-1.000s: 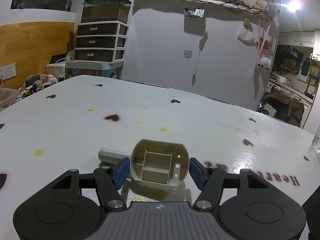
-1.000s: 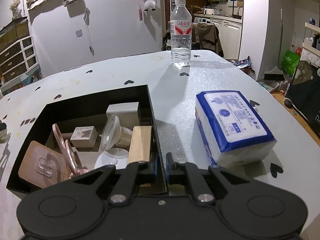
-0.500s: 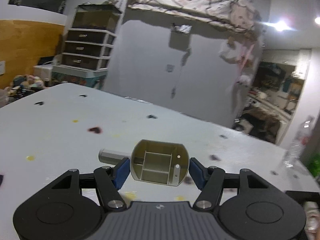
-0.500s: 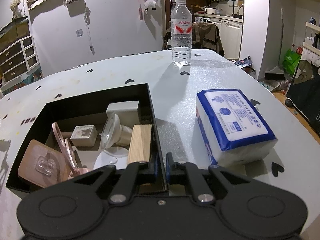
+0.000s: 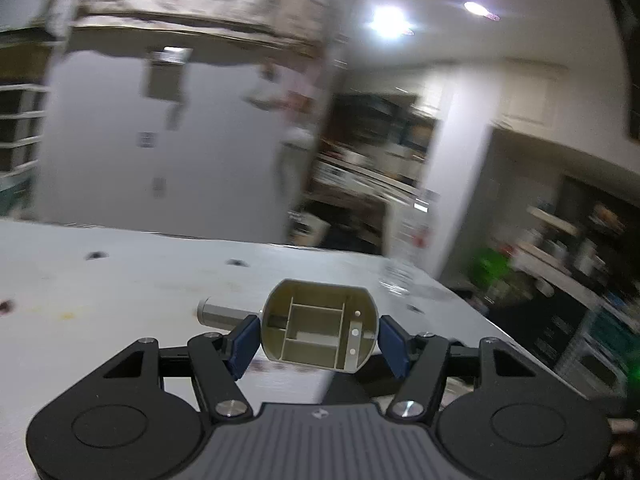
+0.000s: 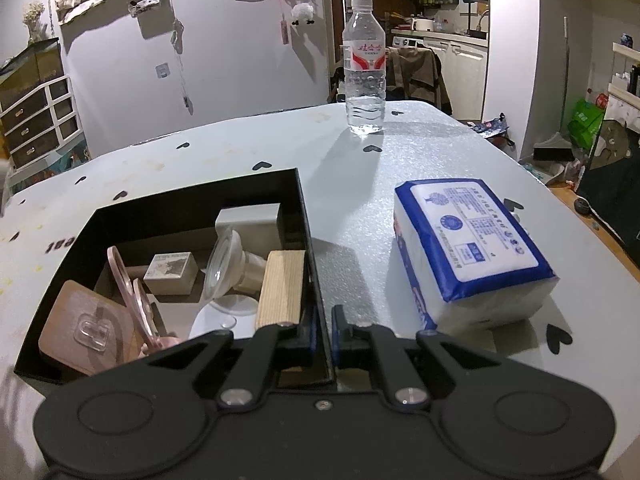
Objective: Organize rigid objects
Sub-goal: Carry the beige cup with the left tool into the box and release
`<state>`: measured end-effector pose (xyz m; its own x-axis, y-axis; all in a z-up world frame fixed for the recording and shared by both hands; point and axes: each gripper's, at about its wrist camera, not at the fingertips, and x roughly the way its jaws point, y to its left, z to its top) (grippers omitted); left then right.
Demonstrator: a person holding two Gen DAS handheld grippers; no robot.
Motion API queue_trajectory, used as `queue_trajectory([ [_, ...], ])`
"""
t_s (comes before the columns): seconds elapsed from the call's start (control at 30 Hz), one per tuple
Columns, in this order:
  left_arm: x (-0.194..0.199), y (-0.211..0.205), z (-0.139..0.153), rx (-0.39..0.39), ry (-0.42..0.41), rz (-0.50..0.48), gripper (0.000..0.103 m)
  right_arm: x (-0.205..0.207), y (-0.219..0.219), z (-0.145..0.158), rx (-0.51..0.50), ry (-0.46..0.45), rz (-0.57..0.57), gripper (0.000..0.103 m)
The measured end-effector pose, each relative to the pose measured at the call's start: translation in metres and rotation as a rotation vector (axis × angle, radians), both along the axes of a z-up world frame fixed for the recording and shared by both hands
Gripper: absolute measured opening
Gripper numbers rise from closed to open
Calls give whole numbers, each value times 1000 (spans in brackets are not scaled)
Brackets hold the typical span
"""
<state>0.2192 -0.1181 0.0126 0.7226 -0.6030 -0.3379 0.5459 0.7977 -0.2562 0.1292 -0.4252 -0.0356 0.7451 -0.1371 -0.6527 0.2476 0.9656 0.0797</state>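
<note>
My left gripper (image 5: pixel 318 338) is shut on a beige plastic part (image 5: pixel 320 330) with inner compartments and a grey cylindrical stub on its left side. It holds the part in the air above the white table (image 5: pixel 100 300). My right gripper (image 6: pixel 324 334) is shut on the right wall of a black open box (image 6: pixel 308 240). The box holds a wooden block (image 6: pixel 280 286), a clear funnel-shaped piece (image 6: pixel 224 266), a small beige box (image 6: pixel 170 278), a grey block (image 6: pixel 248 220), pink rings (image 6: pixel 124 280) and a brown hook plate (image 6: pixel 86 322).
A blue and white tissue pack (image 6: pixel 468 244) lies right of the box. A water bottle (image 6: pixel 364 68) stands at the table's far edge; it shows blurred in the left wrist view (image 5: pixel 404 256). The table's right edge drops toward a cluttered kitchen area.
My left gripper has lifted the beige part off the table and swung to the right; its view is now blurred. My right gripper has stayed clamped on the box wall.
</note>
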Motion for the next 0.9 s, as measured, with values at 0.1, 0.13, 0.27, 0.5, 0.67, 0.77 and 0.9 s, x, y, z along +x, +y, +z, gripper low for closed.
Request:
queue_trajectory([
  [0.1, -1, -29, 1, 26, 9, -113, 64, -1, -2, 0, 13, -3, 8, 6],
  [0.13, -1, -40, 0, 38, 15, -151, 64, -1, -3, 0, 18, -3, 11, 6],
  [0.27, -5, -78, -5, 85, 36, -290, 64, 0, -4, 0, 21, -7, 21, 5],
  [0.5, -5, -135, -18, 247, 49, -518, 64, -1, -7, -1, 37, -19, 35, 5],
  [0.67, 1, -154, -29, 357, 99, -589, 64, -1, -9, -2, 48, -25, 44, 5],
  [0.77, 3, -160, -34, 379, 137, -579, 64, 0, -9, -3, 52, -28, 45, 5],
  [0.9, 7, -166, -35, 347, 220, -557, 64, 0, -10, -4, 57, -31, 44, 5],
])
